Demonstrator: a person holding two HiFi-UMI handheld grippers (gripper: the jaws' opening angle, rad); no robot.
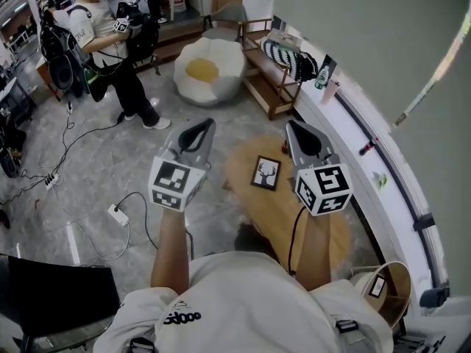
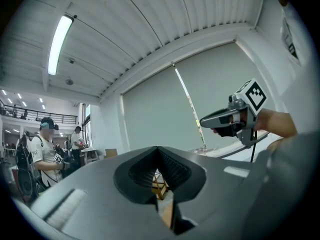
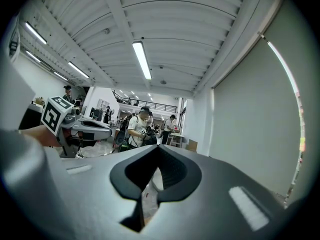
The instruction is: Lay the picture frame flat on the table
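Both claws hang in the air above the round wooden table (image 1: 266, 213), the left gripper (image 1: 203, 126) with its jaws pressed together on nothing, and the right gripper (image 1: 296, 129) likewise closed and empty. The picture frame (image 1: 266, 173) sits on the table between them and below them, touched by neither. It seems to lie flat, though the steep downward view leaves that unsure.

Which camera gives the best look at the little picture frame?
The head view: the picture frame sits in plain sight on the wooden table. Both gripper views point upward and miss it entirely.
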